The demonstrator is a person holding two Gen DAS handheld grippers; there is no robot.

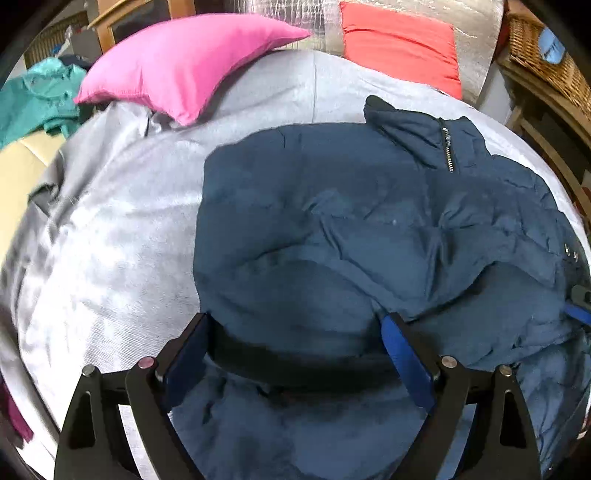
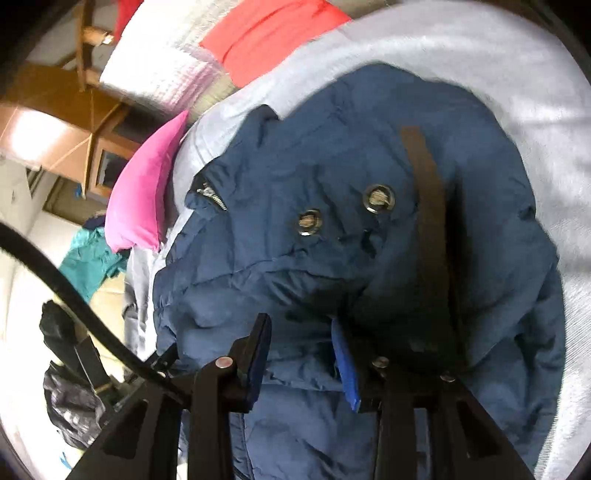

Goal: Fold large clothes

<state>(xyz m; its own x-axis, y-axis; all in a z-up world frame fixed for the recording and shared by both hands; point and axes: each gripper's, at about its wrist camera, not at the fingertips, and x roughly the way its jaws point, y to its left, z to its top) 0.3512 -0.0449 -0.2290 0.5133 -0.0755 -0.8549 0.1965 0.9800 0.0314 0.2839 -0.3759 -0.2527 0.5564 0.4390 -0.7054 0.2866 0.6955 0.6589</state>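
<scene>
Left wrist view gave me the jacket: navy, puffy, quilted, its shell creased into soft ridges. It lay partly folded on the grey cover of the sofa, collar turned toward the back cushions, with a short metal zipper showing near the collar. A darker ribbed band ran across the cloth between my fingers. My left gripper stood wide, its blue pads on either side of that band; I could not see them pressing on it.

From the right wrist view, the jacket filled most of the frame. Two round metal eyelets sat side by side on the fabric, and a brown strap ran straight down beside them. My right gripper had its jaws set narrow, with a bunched fold of jacket between the blue pads. It looked pinched.

The cover was a finely ribbed, matte weave, smooth except near its left edge. A pink cushion, plump and pointed at the corners, lay at the back left, just beside the jacket's far side in the right view. A coral cushion leaned against a silvery, crinkled backing. A teal garment lay crumpled far left, and wicker showed at the right edge.
</scene>
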